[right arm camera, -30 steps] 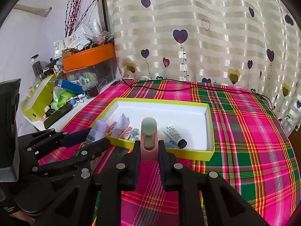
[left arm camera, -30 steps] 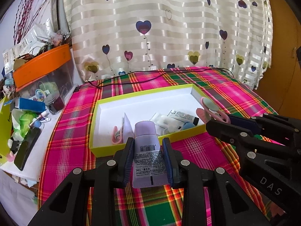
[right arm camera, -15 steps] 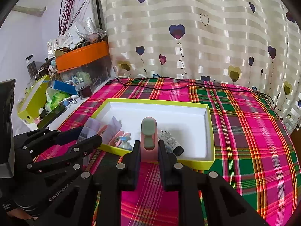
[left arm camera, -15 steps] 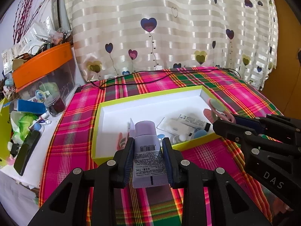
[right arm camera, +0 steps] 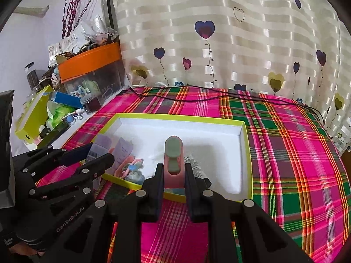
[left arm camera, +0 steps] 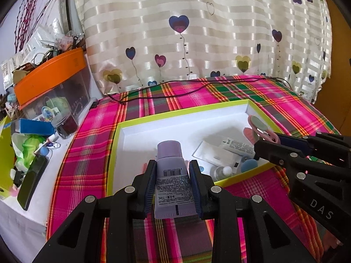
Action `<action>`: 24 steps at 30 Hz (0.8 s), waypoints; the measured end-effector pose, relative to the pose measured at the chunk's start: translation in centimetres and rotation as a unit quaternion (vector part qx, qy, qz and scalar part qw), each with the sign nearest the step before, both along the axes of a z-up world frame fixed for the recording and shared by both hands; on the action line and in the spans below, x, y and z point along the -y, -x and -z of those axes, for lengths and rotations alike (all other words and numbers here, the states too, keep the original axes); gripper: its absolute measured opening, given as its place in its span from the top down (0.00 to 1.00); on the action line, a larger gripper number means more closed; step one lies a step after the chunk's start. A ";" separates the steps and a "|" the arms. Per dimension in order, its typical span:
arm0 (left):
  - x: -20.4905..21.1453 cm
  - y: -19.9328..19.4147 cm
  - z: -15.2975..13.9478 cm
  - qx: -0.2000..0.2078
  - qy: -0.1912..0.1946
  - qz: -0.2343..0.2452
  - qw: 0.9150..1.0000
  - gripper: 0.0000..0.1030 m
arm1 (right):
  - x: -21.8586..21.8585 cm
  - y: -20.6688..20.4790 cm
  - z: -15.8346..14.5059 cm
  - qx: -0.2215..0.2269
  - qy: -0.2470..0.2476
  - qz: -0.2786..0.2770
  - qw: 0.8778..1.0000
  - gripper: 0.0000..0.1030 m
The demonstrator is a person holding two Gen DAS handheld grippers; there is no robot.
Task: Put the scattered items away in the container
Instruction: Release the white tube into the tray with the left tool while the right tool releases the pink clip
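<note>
The box sits on the tablecloth, curtain behind.

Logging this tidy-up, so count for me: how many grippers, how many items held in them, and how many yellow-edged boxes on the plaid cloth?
Grippers: 2, left gripper and right gripper
Held items: 2, purple tube and pink-and-green item
Yellow-edged box: 1
Total: 5

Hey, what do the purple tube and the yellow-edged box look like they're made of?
The purple tube, held by the left tool, looks like soft matte plastic: crimped flat end, printed label with barcode. The box looks like cardboard or foam board: thin straight walls, matte white inside, lime-yellow outside.
</note>
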State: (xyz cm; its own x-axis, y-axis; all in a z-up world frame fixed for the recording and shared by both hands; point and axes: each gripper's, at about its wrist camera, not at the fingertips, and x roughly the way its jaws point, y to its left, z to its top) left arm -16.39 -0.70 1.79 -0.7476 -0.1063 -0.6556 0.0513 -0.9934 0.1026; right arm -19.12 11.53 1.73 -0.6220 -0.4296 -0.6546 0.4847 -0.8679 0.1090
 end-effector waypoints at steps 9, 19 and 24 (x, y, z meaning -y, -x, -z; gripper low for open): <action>0.6 1.3 0.6 0.003 -0.010 0.000 1.000 0.70 | 0.2 1.6 1.3 0.016 -0.009 0.001 1.000 0.83; 1.0 2.3 0.9 0.004 -0.036 0.011 0.999 0.70 | 0.5 2.5 2.3 0.029 -0.016 -0.004 0.999 0.83; 0.9 2.8 1.3 0.007 -0.043 0.015 0.999 0.70 | 0.4 2.9 2.6 0.033 -0.017 0.000 0.999 0.83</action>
State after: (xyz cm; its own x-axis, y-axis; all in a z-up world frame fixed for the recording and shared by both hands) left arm -19.22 -1.65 0.53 -0.7409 -0.0274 -0.6710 0.0213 -0.9996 0.0173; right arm -22.02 11.14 -0.89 -0.5765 -0.4074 -0.7083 0.4781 -0.8712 0.1120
